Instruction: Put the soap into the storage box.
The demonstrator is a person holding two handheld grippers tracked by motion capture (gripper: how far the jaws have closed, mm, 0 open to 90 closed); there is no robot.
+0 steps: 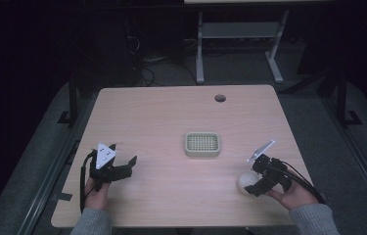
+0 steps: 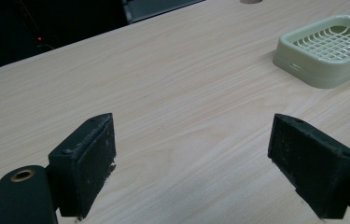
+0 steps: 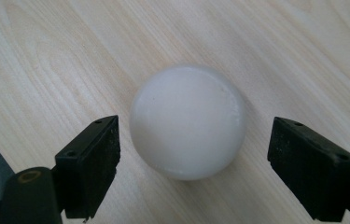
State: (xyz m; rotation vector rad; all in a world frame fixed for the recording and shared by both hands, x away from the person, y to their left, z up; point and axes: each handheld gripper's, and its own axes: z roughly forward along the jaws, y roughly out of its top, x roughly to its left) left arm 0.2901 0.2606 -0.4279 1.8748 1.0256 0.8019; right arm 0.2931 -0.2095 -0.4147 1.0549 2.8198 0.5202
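Note:
A white ball (image 1: 247, 182) rests on the wooden table (image 1: 171, 122) near its front right corner. My right gripper (image 1: 255, 183) is open right over it. In the right gripper view the ball (image 3: 187, 122) lies between the two black jaws with a gap on each side. My left gripper (image 1: 122, 169) stands open at the front left of the table with nothing between its pads (image 2: 88, 163). A pale green square basket with a grid bottom (image 1: 202, 144) sits mid-table; the left gripper view shows this basket (image 2: 324, 49) at the upper right.
A round cable hole (image 1: 220, 98) is in the table's far side. Beyond the table stands the metal frame of another desk (image 1: 240, 44) on a dark floor with cables. Bare wood lies between the two grippers.

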